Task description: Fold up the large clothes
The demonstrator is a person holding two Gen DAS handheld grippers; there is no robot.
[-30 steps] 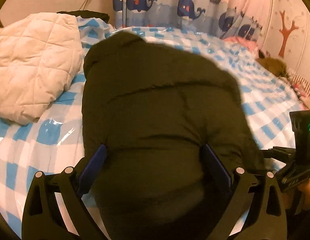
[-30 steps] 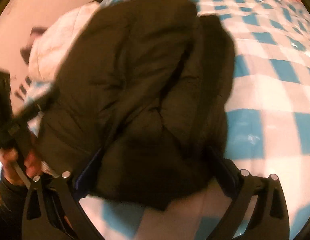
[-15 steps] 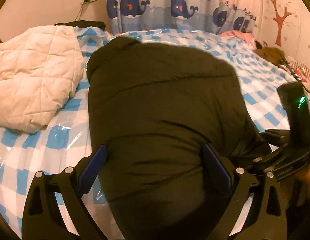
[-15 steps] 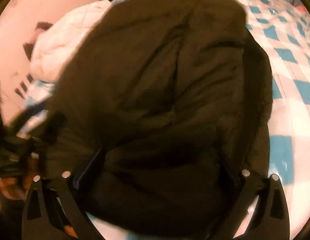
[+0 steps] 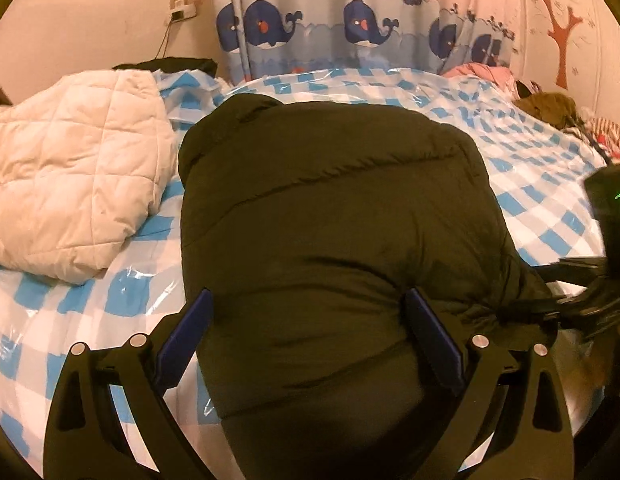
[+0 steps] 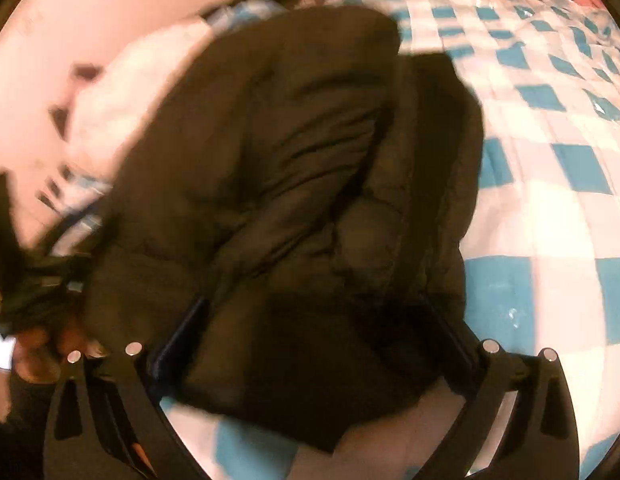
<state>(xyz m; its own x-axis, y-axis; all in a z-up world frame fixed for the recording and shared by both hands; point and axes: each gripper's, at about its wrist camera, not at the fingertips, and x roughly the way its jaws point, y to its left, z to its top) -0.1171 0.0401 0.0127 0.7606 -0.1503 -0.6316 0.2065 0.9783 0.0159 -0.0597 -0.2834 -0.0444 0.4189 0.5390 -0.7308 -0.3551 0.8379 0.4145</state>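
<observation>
left wrist: dark jacket (image 5: 330,216) folded on bed (image 5: 550,200).

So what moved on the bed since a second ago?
The dark puffy jacket hardly shifted; it fills more of the right view at 0.5 s, then less. The right claw swung, seen at the left view's right edge. Both claws stay wide open around the jacket, left claw too. The white quilt stayed put.
</observation>
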